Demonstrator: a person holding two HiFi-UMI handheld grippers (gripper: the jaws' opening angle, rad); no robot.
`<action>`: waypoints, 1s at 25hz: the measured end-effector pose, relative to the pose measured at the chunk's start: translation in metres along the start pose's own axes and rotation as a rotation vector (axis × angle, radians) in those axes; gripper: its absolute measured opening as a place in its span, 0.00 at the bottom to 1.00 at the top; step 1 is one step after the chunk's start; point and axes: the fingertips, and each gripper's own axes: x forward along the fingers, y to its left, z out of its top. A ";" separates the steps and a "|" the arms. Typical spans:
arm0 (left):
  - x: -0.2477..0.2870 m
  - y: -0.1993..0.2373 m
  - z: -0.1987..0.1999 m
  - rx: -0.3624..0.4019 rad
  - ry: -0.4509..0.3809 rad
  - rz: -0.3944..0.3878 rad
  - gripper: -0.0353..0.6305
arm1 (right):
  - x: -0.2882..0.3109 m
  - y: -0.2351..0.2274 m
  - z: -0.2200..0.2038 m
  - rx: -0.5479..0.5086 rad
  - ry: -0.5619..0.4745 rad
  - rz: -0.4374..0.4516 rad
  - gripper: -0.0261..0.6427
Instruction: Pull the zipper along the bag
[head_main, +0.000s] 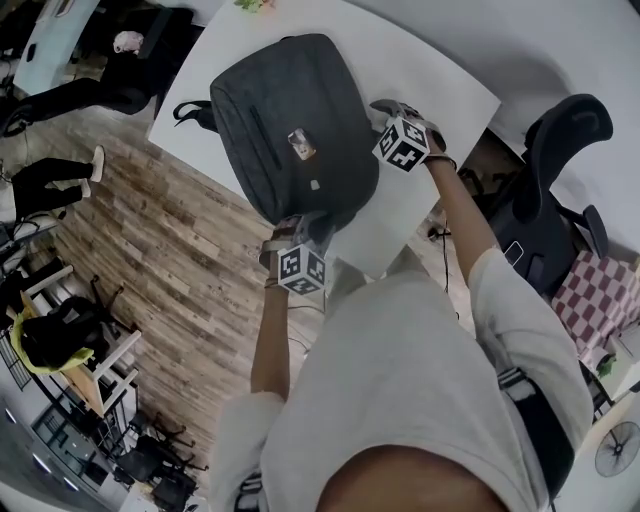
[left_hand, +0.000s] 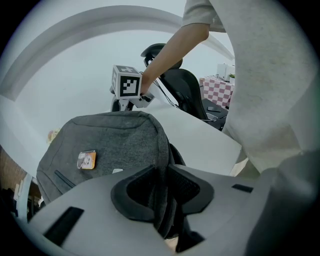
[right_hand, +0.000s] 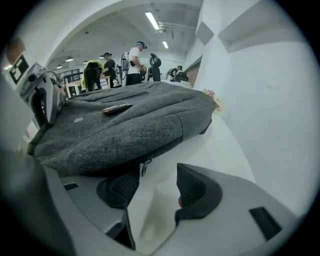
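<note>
A dark grey backpack (head_main: 290, 120) lies flat on the white table (head_main: 440, 70), with a small orange tag (head_main: 301, 145) on its face. My left gripper (head_main: 300, 228) is at the bag's near end. In the left gripper view it (left_hand: 162, 192) is shut on a fold of the bag's edge (left_hand: 161, 150). My right gripper (head_main: 380, 108) rests at the bag's right side, low over the table. In the right gripper view its jaws (right_hand: 155, 187) stand open with only bare table between them. The metal zipper pull (right_hand: 145, 165) hangs just ahead of the left pad (right_hand: 120, 187).
The table's corner (head_main: 375, 265) lies just past the bag's near end, with wooden floor (head_main: 170, 260) below. A black office chair (head_main: 560, 170) stands to the right. Several people (right_hand: 132, 62) stand far off behind the bag.
</note>
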 end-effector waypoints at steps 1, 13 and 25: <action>0.001 -0.001 0.000 -0.001 0.001 -0.005 0.20 | 0.001 0.000 0.001 -0.019 0.005 0.005 0.41; 0.006 0.002 -0.003 -0.029 -0.002 -0.014 0.20 | 0.001 0.005 0.001 -0.097 0.023 -0.044 0.07; 0.005 0.008 -0.001 -0.158 -0.038 -0.004 0.18 | -0.011 0.001 -0.019 -0.422 0.286 -0.200 0.07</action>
